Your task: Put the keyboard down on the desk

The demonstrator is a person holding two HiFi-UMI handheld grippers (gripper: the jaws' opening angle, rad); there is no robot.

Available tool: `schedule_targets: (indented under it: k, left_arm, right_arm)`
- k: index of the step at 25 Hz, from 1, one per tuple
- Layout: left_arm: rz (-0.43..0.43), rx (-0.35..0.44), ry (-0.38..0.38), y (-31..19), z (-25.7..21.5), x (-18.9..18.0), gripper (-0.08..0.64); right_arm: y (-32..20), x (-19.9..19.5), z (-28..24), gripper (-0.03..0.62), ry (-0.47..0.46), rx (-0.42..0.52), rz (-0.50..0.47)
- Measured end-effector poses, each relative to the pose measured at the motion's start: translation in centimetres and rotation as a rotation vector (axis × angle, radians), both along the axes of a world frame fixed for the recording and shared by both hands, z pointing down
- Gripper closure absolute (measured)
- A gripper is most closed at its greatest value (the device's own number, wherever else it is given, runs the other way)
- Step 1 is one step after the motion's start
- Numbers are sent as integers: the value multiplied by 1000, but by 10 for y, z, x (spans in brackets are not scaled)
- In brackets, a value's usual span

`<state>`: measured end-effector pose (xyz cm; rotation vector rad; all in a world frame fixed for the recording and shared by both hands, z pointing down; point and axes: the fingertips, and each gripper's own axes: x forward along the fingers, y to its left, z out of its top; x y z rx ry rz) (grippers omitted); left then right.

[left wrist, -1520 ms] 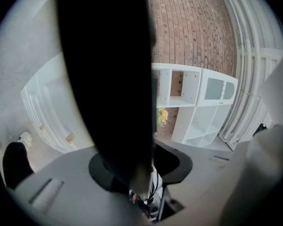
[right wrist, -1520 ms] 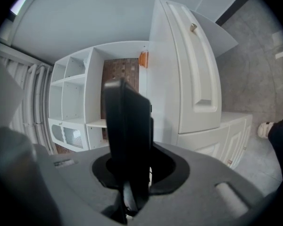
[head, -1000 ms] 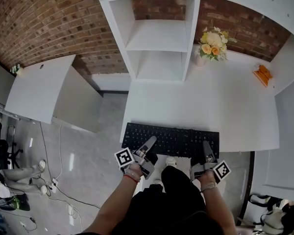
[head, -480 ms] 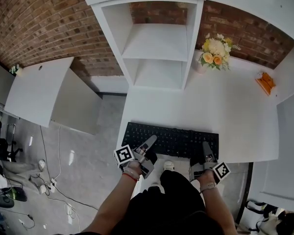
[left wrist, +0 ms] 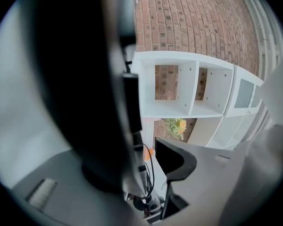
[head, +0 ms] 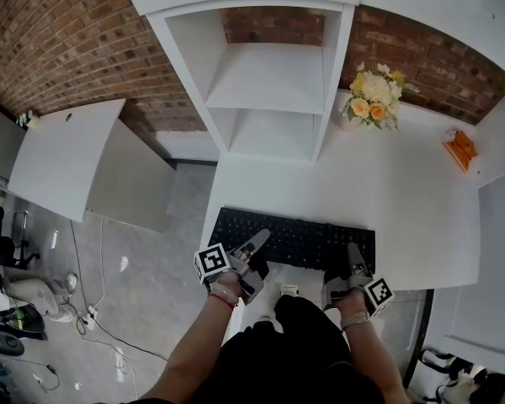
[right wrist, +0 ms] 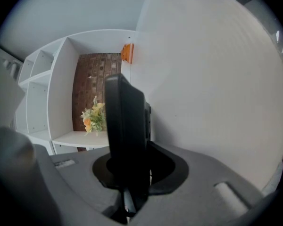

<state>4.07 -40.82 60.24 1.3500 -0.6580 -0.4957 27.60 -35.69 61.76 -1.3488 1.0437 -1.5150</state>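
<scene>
While my right gripper [head: 354,253] clamps the keyboard [head: 299,241] at the desk's [head: 387,183] front edge, my left gripper [head: 258,241] has just been opening its jaws around it.

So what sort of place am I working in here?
Probably a home office or study corner: a white desk with a keyboard at its near edge, open white shelving against a brick wall, and flowers on the desk.

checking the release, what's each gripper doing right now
Left gripper: open, its jaws have just been opening, keyboard between them but not clamped.
Right gripper: closed on the keyboard's near edge.
</scene>
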Motion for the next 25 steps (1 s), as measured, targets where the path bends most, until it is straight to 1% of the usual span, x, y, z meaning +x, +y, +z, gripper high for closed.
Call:
schedule_targets:
  k: [4, 7, 9, 13, 16, 19, 22, 25]
  left_arm:
    - [2, 10, 13, -2, -4, 3, 359]
    - [27, 15, 43, 2, -10, 7, 344]
    - [60, 23, 33, 8, -6, 8, 331]
    - [155, 109, 33, 23, -21, 15, 319]
    - [239, 174, -18, 38, -21, 17, 321]
    - [293, 217, -72, 52, -21, 20, 327]
    - [361, 287, -164, 64, -18, 22, 349]
    - [430, 326, -266, 74, -12, 22, 395]
  right_arm:
    - [-7, 3, 0, 529, 16, -14, 29]
    - [-11, 4, 1, 531, 31, -17, 32]
    - [-13, 4, 1, 530, 41, -23, 32]
    - [-13, 5, 2, 529, 37, -34, 36]
    - [-13, 4, 0, 529, 37, -63, 40]
    - [-13, 4, 0, 529, 35, -60, 42]
    - [-15, 6, 2, 529, 31, -48, 38]
    - [-11, 10, 14, 529, 34, -54, 31]
